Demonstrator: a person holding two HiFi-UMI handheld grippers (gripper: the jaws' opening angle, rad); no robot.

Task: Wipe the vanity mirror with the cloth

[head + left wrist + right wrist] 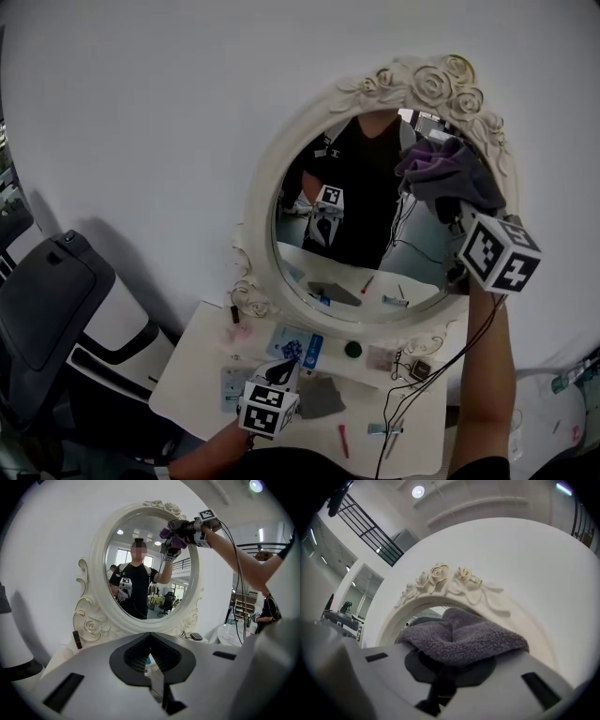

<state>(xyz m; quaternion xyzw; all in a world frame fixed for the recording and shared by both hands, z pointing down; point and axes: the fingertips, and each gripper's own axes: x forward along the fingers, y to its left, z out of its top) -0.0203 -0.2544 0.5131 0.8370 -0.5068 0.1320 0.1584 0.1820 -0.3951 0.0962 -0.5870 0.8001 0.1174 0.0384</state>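
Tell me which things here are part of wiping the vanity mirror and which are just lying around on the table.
In the job: vanity mirror; purple cloth; right gripper, shut on that cloth.

Just lying about on the white table: flat grey piece; red stick; blue-and-white packets; small dark round thing.

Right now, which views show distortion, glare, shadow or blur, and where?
Head view: even light, dark corners, a soft shadow beside the chair on the wall. Left gripper view: strong fisheye bends the vanity mirror, a ceiling lamp glares top right. Right gripper view: the purple cloth near the lens looks soft.
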